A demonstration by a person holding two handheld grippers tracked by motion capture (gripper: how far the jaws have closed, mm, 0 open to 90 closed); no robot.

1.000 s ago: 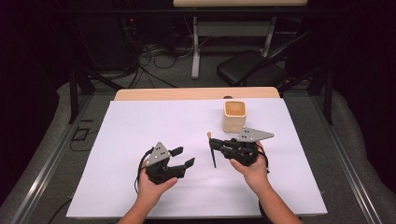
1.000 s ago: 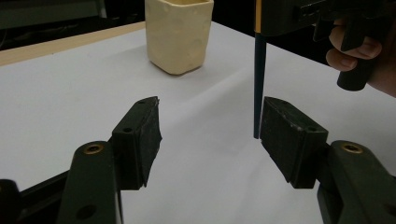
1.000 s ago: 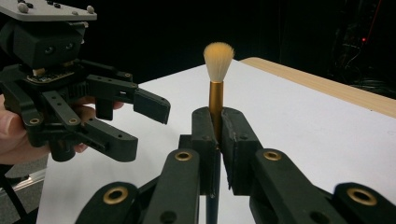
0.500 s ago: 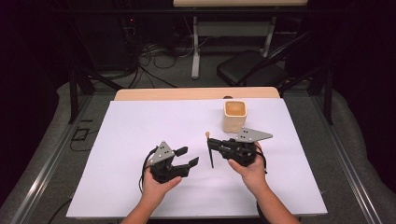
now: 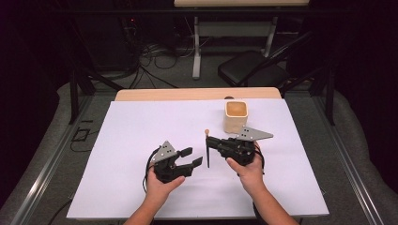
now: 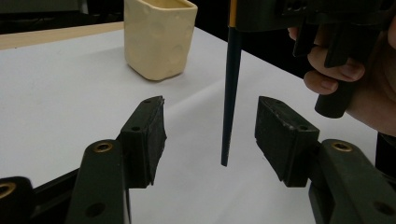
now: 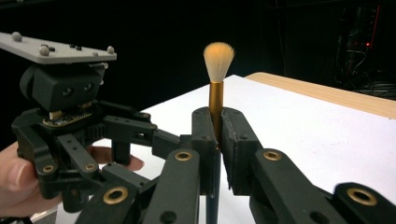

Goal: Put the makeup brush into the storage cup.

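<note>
My left hand-held gripper point(image 5: 191, 157) sits on the white-covered table point(image 5: 141, 126), down and to the left of the cream square ceramic cup point(image 5: 235, 116). Its jaws stand apart and have just been closing; in the left gripper view the dark lower end of the brush handle hangs between the two pads point(image 6: 148, 135), touching neither. The thin makeup brush with a dark handle, gold ferrule and pale bristle tuft point(image 5: 207, 147) stands upright just below and left of the cup, its tip just above the table. My right hand-held gripper point(image 5: 210, 141), directly below the cup, has its jaws clamped tight on the brush near the ferrule point(image 7: 215, 105), bristles pointing up. The cup itself stands upright on the table, near its far edge, apart from both grippers.
</note>
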